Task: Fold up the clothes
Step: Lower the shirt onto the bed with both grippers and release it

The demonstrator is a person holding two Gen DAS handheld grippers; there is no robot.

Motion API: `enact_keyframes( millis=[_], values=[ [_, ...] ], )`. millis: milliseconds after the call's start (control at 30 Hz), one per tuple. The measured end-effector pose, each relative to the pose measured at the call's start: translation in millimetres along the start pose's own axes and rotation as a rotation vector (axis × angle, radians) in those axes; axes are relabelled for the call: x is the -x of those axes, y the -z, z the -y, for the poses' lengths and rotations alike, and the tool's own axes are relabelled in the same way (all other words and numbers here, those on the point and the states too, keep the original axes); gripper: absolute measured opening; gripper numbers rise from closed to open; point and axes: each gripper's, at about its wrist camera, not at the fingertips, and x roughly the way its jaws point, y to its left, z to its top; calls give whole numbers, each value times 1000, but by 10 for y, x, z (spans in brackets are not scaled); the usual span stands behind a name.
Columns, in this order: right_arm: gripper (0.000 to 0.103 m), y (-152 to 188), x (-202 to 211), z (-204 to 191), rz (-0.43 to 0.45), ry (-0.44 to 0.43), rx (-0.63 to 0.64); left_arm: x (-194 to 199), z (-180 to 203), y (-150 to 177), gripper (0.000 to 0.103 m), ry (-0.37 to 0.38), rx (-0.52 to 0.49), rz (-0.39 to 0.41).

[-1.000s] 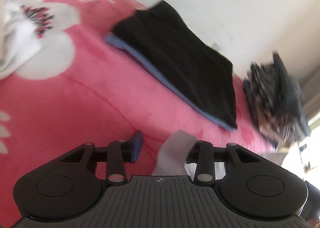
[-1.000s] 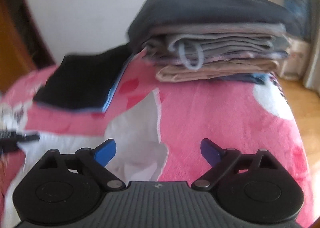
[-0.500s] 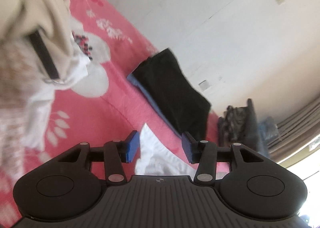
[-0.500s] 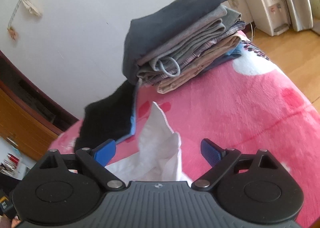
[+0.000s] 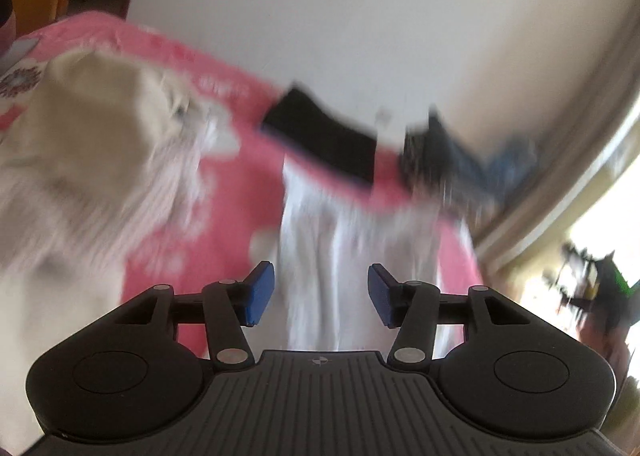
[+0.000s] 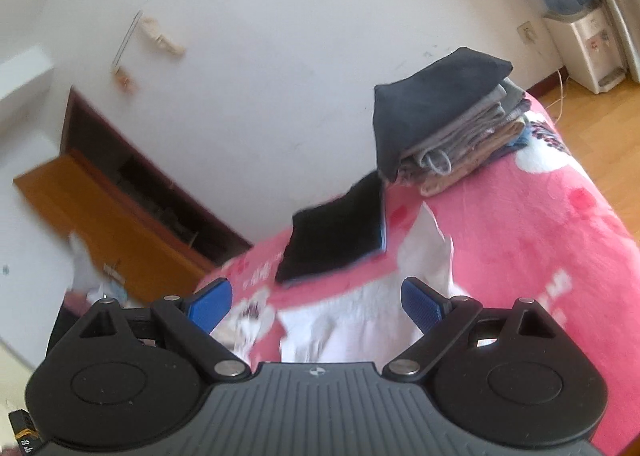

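Both tools have swung upward since a second ago, so wall fills the upper half of each view where pink blanket did; the thin white cotton garment (image 5: pixel 352 240), then a scrap between the left tool's (image 5: pixel 321 293) pads, now hangs blurred in the lower centre, those jaws opening and not visibly pressing it; the right tool (image 6: pixel 316 304) stands released, the garment (image 6: pixel 360 320) beneath it on the pink flowered bed (image 6: pixel 540 256). Light, limp and floppy, I'd judge; best pinched at a hem or corner. Folded stack of grey and tan clothes (image 6: pixel 452 136) sits upper right.
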Motion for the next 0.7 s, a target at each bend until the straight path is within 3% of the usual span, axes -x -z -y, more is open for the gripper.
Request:
enact_keyframes(
  millis=[133, 233, 333, 500, 600, 700],
  values=[
    [92, 331, 384, 8, -96, 50, 33, 95, 51, 773, 52, -3, -65, -121],
    [83, 603, 535, 128, -198, 116, 16, -47, 73, 1301, 52, 27, -82, -176],
    [78, 862, 555, 242, -323, 159, 33, -277, 143, 1697, 52, 9, -117, -201],
    [77, 1261, 386, 439, -503, 303, 85, -553, 300, 2094, 51, -40, -196, -204],
    [76, 1460, 188, 549, -590, 353, 77, -645, 374, 2192, 51, -72, -257, -193],
    [76, 1629, 0, 489, -636, 346, 121, -675, 378, 2241, 51, -85, -297, -178]
  ],
)
